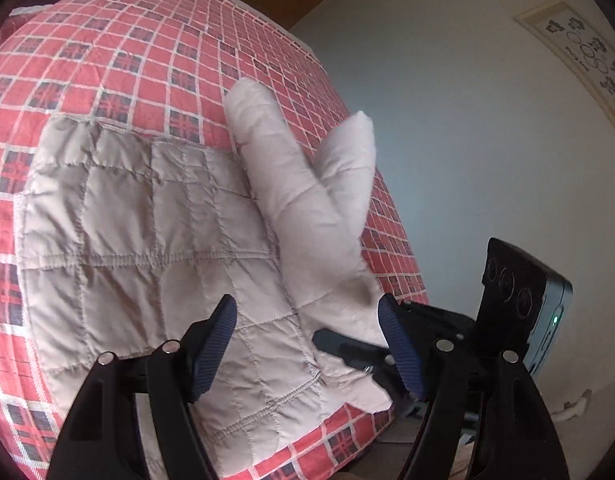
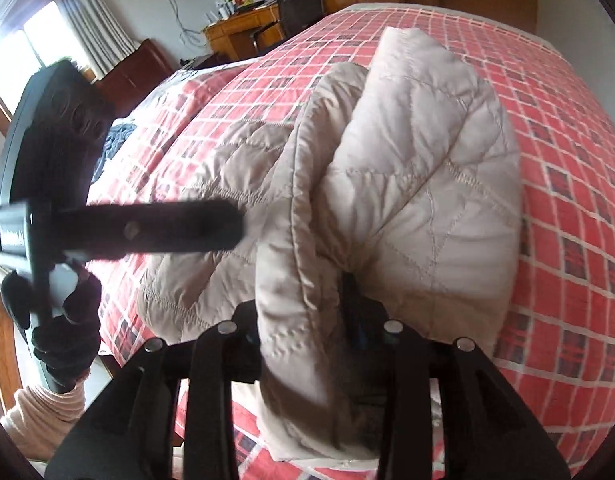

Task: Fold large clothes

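A beige quilted jacket (image 1: 147,232) lies flat on the bed, its stitched squares facing up. My left gripper (image 1: 311,344) hovers open just above the jacket's near edge, nothing between its blue pads (image 1: 401,356). A padded part of the jacket (image 1: 307,184) stands lifted at the right, where my right gripper (image 1: 347,350) holds it from below. In the right wrist view the jacket (image 2: 419,184) bunches up and drapes over my right gripper (image 2: 307,328), which is shut on the fabric, its fingertips mostly hidden. The left gripper (image 2: 235,224) shows side-on at the left.
A red plaid bedspread (image 1: 127,52) covers the whole bed. A pale wall (image 1: 467,140) with a framed picture (image 1: 579,60) runs close along the bed's right side. A gloved hand (image 2: 67,340) grips the left tool. A wooden desk (image 2: 243,28) and curtains (image 2: 91,16) stand beyond the bed.
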